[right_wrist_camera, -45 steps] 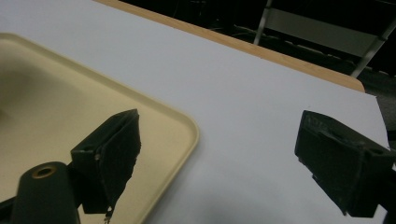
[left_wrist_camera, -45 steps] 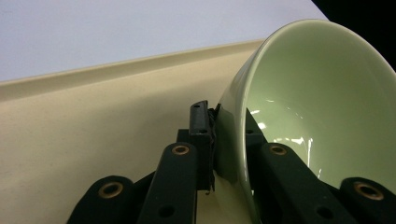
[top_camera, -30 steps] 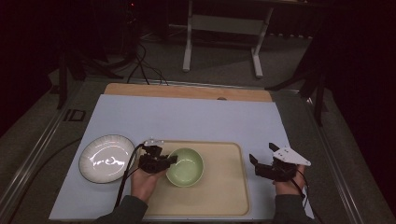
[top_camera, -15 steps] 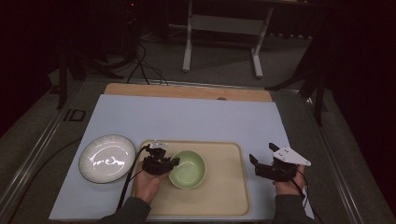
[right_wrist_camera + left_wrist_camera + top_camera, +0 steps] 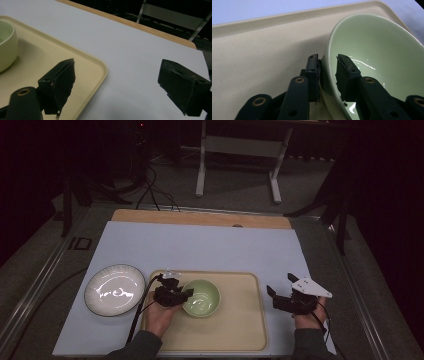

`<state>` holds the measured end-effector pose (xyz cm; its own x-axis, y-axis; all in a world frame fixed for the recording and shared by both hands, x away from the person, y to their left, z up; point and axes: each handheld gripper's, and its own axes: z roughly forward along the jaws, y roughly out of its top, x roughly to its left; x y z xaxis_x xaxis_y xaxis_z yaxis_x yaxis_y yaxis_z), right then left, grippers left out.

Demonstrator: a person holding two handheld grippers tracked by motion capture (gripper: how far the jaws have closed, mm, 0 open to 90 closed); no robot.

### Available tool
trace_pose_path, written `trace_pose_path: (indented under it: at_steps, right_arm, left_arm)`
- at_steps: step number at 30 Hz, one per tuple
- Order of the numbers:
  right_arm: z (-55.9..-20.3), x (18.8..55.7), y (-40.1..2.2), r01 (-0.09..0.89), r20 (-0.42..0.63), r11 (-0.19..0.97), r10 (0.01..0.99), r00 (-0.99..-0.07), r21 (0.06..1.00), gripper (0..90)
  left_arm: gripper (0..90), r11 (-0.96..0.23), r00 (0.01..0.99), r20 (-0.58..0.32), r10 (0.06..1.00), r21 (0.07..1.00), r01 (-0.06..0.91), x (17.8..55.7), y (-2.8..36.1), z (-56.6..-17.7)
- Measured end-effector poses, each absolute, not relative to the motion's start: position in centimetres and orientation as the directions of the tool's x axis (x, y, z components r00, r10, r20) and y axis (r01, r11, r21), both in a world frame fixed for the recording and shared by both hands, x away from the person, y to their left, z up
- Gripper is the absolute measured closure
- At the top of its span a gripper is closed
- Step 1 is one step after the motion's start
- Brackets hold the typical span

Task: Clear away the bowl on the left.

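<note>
My left claw [image 5: 186, 293] pinches the rim of the pale green bowl [image 5: 202, 298] at about its 9 o'clock edge. In the left gripper view one jaw sits outside the wall and the other inside, both pressed against the ceramic [image 5: 372, 50], which is the only grip a smooth, round bowl offers: the rim is thin enough to clamp, the body is not. The bowl seems tilted in that view, though I cannot tell whether its base is off the beige tray [image 5: 240, 330] or resting on it. It sits left of the tray's centre, toward 9 o'clock, close to the side where the white plate [image 5: 114, 289] lies on the pale blue tabletop [image 5: 210, 247], just beyond the tray's left edge.

My right claw [image 5: 274, 297] is spread wide and holds nothing, parked over the tabletop just off the tray's 3 o'clock edge. The right gripper view shows the tray's rounded corner [image 5: 100, 67] between its jaws and the bowl's side [image 5: 7, 45] far off. I judge it waits there to stay clear, yet near enough to steady the tray if that slides.
</note>
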<state>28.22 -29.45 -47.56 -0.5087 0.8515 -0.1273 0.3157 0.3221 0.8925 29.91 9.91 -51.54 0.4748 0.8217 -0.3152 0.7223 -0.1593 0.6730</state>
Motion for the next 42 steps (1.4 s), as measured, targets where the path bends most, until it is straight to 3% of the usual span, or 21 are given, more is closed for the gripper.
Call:
trace_pose_path:
  at_steps: [16,24,32,42]
  right_arm:
    - [-47.5,28.2,-29.5,0.313,-0.125,0.317,0.853,-0.507,0.895,13.7]
    - [-47.4,28.2,-29.6,0.313,-0.125,0.317,0.853,-0.507,0.895,13.7]
    - [-47.4,28.1,-29.6,0.313,-0.121,0.312,0.854,-0.505,0.897,13.7]
    - [-47.3,28.1,-29.7,0.311,-0.119,0.306,0.858,-0.500,0.900,13.7]
  left_arm:
    - [52.1,-0.117,0.485,-0.312,0.817,0.735,0.668,29.0,11.6,-48.4]
    - [44.9,-0.119,0.473,-0.252,0.844,0.772,0.624,28.4,13.0,-46.5]
    - [32.1,-0.132,0.398,-0.145,0.906,0.796,0.591,28.1,14.9,-45.2]
    - [30.1,-0.135,0.350,-0.080,0.934,0.825,0.549,27.9,17.5,-44.2]
